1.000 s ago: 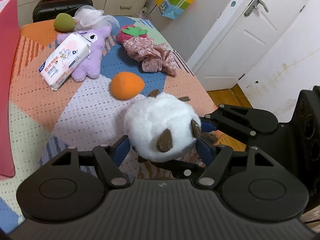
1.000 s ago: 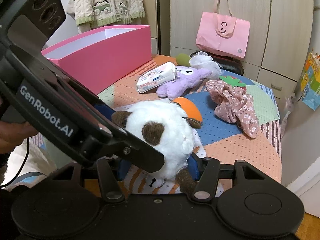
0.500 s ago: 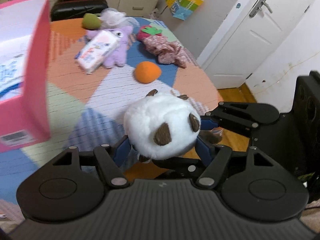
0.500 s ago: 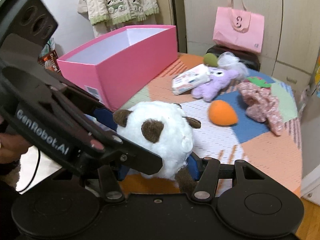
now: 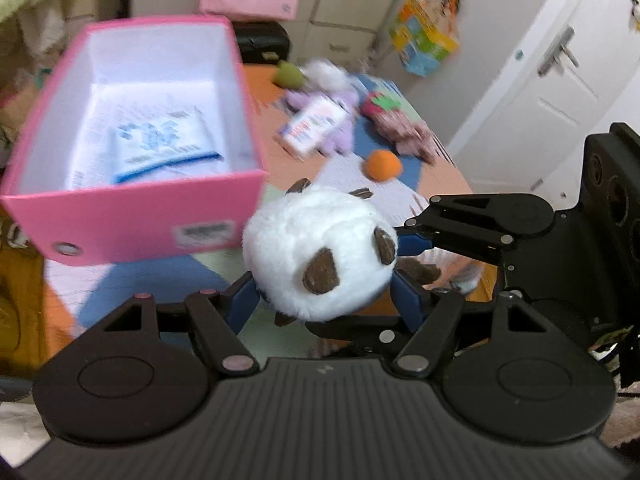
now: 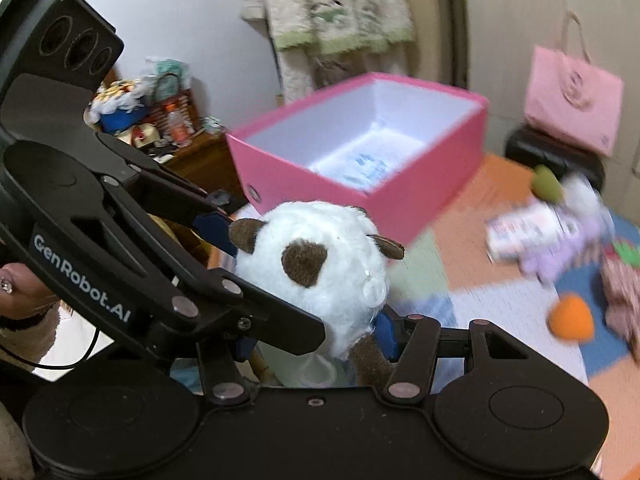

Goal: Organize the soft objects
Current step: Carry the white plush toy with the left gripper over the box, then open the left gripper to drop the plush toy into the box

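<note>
A round white plush panda (image 5: 320, 252) with brown ears hangs above the patchwork table, held from two sides. My left gripper (image 5: 326, 300) is shut on its lower body, blue pads pressing in on both sides. My right gripper (image 6: 316, 336) is shut on the same panda (image 6: 320, 268), and its arm reaches in from the right of the left wrist view. The open pink box (image 5: 132, 216) stands just beyond and to the left of the panda, with a white-and-blue packet (image 5: 160, 148) lying flat inside. In the right wrist view the box (image 6: 420, 204) is right behind the panda.
Further back on the table lie an orange ball (image 5: 382, 165), a tissue pack (image 5: 312, 128) on a purple plush (image 5: 344, 120), a floral cloth (image 5: 404, 136) and a green ball (image 5: 290, 76). A hand (image 6: 24, 292) holds the left gripper. A white door stands at the right.
Both grippers have lifted the panda and carried it away from the loose toys toward the pink box, whose inside now shows. Neither grip has changed.
</note>
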{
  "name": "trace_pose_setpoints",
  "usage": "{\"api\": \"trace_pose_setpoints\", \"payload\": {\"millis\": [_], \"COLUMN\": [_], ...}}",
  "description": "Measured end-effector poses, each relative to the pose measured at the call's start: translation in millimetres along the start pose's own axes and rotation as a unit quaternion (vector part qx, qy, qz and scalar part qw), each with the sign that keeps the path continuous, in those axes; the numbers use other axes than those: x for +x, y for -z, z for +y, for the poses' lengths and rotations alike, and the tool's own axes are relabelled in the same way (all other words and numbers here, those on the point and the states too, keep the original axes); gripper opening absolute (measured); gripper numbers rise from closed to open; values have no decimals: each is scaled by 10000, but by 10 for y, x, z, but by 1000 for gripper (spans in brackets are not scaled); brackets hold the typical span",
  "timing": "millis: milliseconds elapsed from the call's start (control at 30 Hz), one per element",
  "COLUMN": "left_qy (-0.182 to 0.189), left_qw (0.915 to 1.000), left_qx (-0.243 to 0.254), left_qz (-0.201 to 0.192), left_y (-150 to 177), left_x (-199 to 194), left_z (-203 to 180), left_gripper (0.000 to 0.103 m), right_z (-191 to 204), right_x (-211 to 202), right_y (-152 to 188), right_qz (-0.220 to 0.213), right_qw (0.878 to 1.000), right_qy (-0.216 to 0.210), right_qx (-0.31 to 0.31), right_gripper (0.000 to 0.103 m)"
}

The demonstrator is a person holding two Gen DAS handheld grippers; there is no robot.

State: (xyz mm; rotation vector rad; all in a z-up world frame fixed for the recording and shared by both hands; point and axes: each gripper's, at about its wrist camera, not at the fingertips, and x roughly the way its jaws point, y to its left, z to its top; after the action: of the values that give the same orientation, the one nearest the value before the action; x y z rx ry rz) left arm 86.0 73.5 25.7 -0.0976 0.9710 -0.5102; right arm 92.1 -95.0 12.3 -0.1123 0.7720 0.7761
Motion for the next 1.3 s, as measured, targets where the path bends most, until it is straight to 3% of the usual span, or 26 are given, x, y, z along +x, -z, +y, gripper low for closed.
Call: {"api": "trace_pose_setpoints", "payload": {"millis": [300,500,633,867,1300], "left_qy": [-361,-573,-594,-487,-130], "left_qw": [9956,9889,9866,9879,9905], "left_qx": [-50,-81,-183,-591,-1321], "left_qz": [-867,-1371,-1508,-1349,-349], "left_y": [-272,-661,-906,-1250,-1660], "left_x": [-353,-350,-242,219,1030], "left_z": [374,630,837,1254,1698], "left_gripper": [70,70,70,70,71], "right_z": [144,98,-34,-372,-801], "right_x": [212,410,602,1080,1673], "right_y": [-585,-991,-1276,-1592,-1716], "right_qz": [-531,-905,-976,-581,222], "right_qw": [9977,9946,9934,9954,9938], "right_qy": [-41,52,55,146,618], "right_qx": [-430,-505,-596,-749,-895], "right_gripper": [63,63,63,63,63]}}
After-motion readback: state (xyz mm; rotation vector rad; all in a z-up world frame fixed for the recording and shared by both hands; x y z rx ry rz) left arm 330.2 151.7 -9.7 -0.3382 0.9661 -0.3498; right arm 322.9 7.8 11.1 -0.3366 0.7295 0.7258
